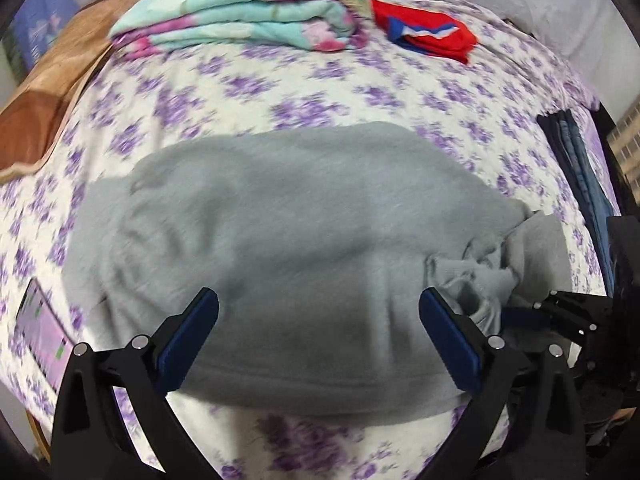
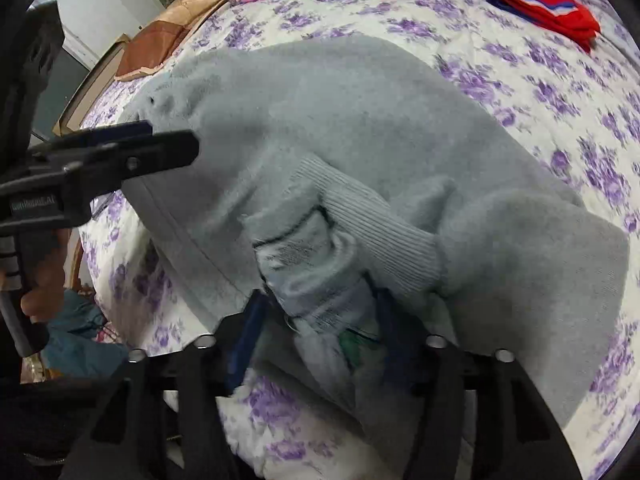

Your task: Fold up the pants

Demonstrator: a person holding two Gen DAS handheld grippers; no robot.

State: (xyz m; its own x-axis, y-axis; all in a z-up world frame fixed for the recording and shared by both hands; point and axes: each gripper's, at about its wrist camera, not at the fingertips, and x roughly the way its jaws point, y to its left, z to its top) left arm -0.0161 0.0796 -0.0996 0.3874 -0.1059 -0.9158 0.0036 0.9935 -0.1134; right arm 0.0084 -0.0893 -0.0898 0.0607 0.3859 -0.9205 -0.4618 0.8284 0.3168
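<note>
Grey sweatpants (image 1: 280, 240) lie partly folded across the floral bedsheet (image 1: 320, 92). They also fill the right wrist view (image 2: 360, 128). My left gripper (image 1: 320, 312) is open and empty, its blue pads hovering over the near edge of the pants. It shows from the side in the right wrist view (image 2: 176, 148). My right gripper (image 2: 316, 312) is shut on the bunched waistband end of the pants (image 2: 312, 264), with ribbed cuff and label showing. In the left wrist view it shows at the right (image 1: 520, 316), holding the bunched cloth (image 1: 480, 276).
A folded floral blanket (image 1: 248, 12) and a red-blue garment (image 1: 428, 36) lie at the far side of the bed. A brown pillow (image 1: 48, 92) lies at the left. A phone (image 1: 44, 332) lies near the left edge. Folded jeans (image 1: 580, 168) lie at the right.
</note>
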